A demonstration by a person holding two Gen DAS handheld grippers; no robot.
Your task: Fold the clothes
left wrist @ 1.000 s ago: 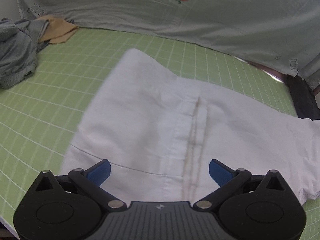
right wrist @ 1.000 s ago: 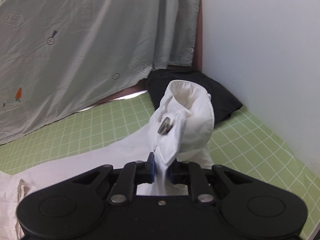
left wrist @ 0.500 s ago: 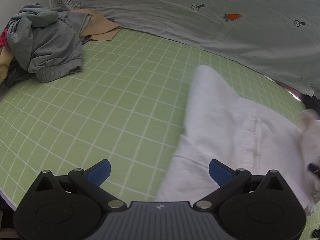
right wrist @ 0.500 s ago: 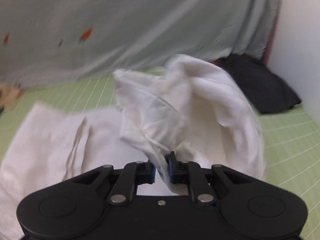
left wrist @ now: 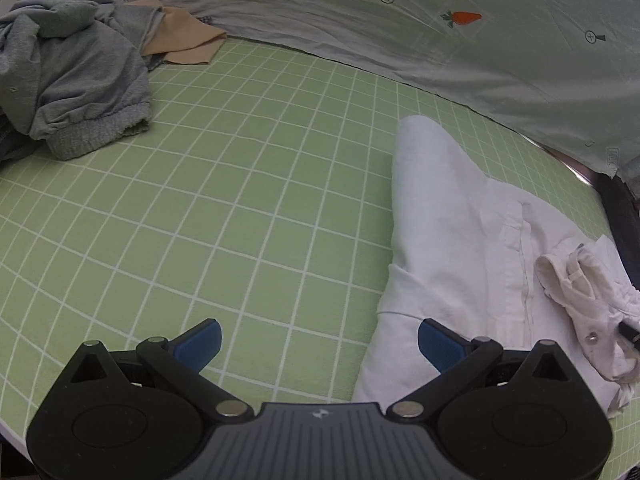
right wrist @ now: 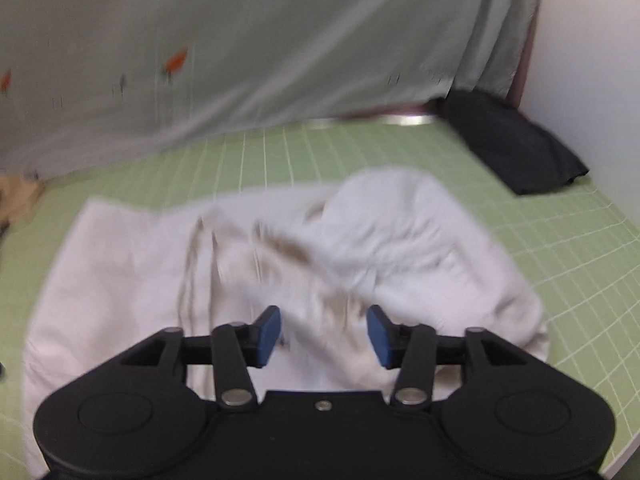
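Left wrist view: the left tongs [left wrist: 318, 340] hung spread wide and empty over the green grid table [left wrist: 240, 200], just beside the white shirt [left wrist: 460, 248] — likely clear of the fold. Its cuff [left wrist: 580, 292] lay across the body. Right wrist view, blurred: the right tongs [right wrist: 323, 335] stood parted above the shirt, gripping nothing — probably freshly released.

blurred shirt, clipped edges

right wrist view smears the white shirt [right wrist: 280, 248] folds and grey sheet [right wrist: 240, 60] prints; left wrist view's right edge cuts off the dark garment [left wrist: 624, 216].
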